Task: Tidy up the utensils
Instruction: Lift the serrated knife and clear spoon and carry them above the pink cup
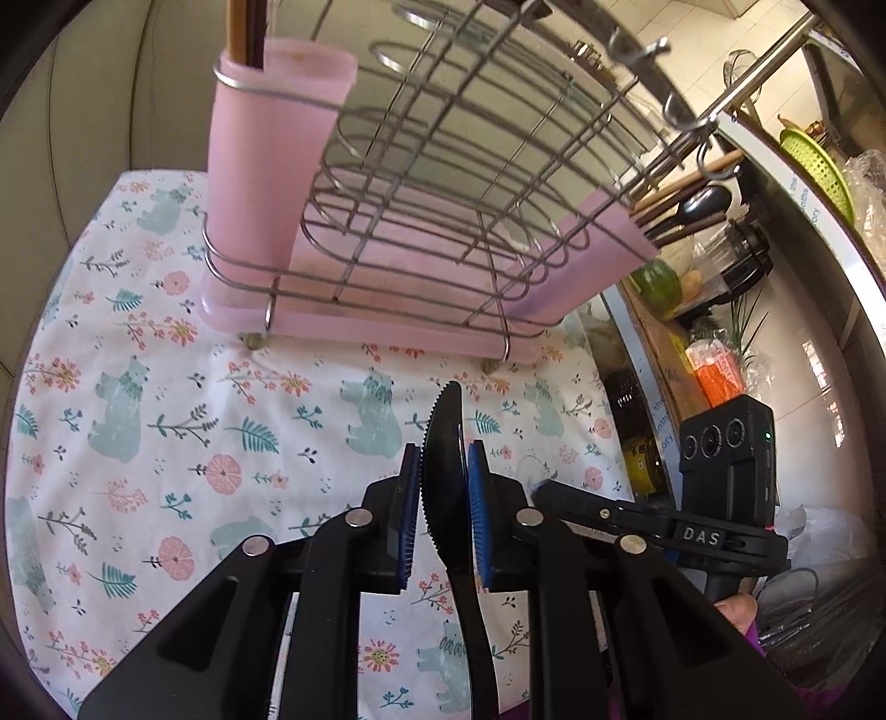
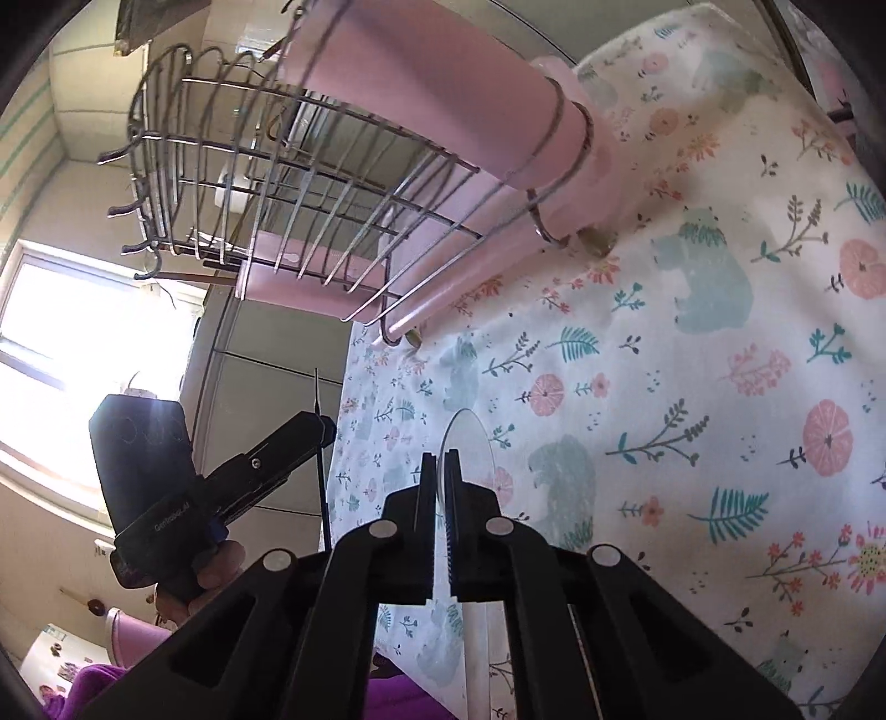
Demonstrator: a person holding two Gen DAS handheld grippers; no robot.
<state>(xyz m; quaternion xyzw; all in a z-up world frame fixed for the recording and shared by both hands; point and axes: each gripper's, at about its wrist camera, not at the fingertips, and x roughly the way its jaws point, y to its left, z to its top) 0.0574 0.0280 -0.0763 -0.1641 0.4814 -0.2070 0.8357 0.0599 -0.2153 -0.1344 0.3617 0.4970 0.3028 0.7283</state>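
A black serrated knife (image 1: 443, 476) is clamped upright in the left gripper (image 1: 440, 515), above the floral cloth (image 1: 166, 399). The right gripper (image 2: 441, 520) pinches a clear plastic utensil (image 2: 468, 443). Behind, a wire rack's (image 1: 432, 183) pink cup (image 1: 260, 166) holds chopsticks (image 1: 243, 30).

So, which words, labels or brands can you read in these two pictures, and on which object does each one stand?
"DAS": white letters on the right gripper, on its black body, seen from the left wrist view.
"GenRobot.AI" (small, partly unsure): on the left gripper, on its black body, seen from the right wrist view.
Orange package on the shelf: it has print, too blurred to read.
Cardboard box beside it: some lettering, too small to read.
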